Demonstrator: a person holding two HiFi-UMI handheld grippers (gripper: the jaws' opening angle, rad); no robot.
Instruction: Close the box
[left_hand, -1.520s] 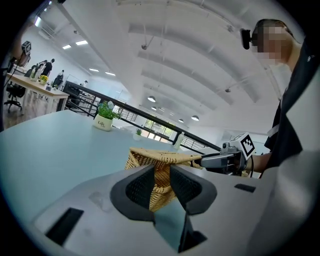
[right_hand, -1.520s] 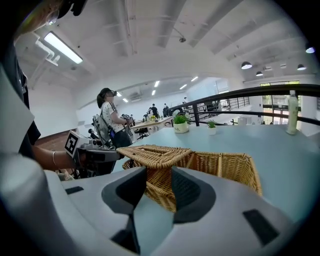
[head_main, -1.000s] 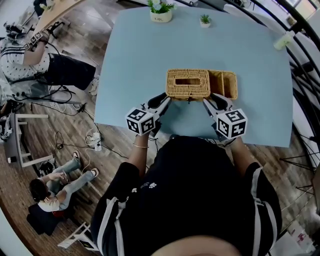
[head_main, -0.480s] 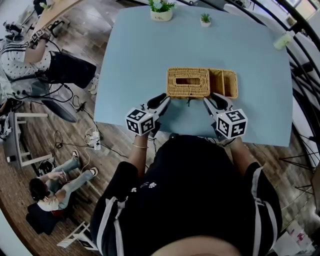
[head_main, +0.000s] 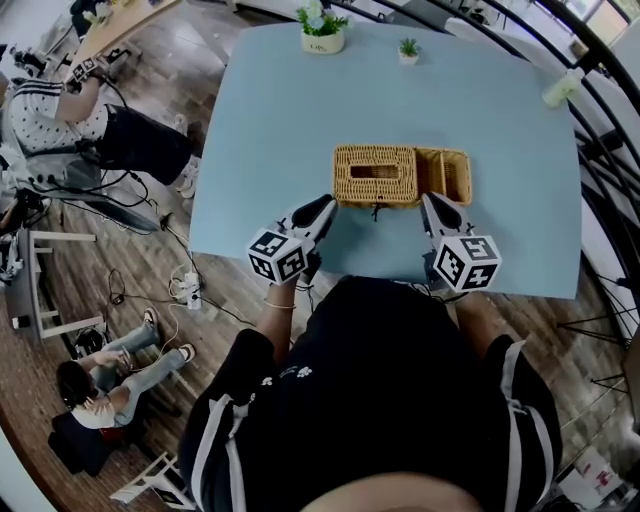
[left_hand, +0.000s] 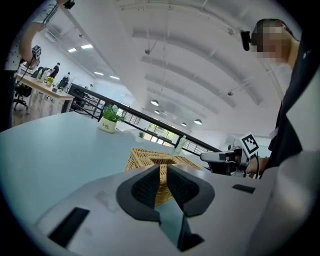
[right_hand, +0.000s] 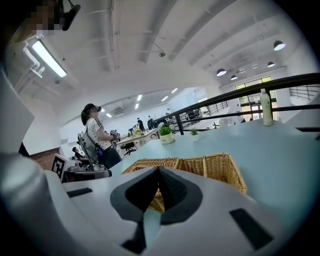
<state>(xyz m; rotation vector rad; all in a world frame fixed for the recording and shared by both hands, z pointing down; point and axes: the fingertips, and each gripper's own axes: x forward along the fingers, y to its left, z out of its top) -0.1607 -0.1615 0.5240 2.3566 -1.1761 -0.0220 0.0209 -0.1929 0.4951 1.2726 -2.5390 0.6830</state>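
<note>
Wicker box (head_main: 447, 176) lay uncovered at right, lid (head_main: 352, 186) over left part; closing unfinished. Left gripper (head_main: 326, 205) jaws just narrowed, empty; right gripper (head_main: 431, 200) jaws together, empty.

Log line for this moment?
wicker box: lid over left part, right part uncovered | left gripper: jaws just closing, slightly apart, empty | right gripper: jaws together, empty

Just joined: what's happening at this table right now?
A person holds two grippers near a wicker box on the blue table. Its slotted lid covers the left part; the right part is open. On the left gripper the jaws have just been closing, nothing between them; on the right gripper they are together.
</note>
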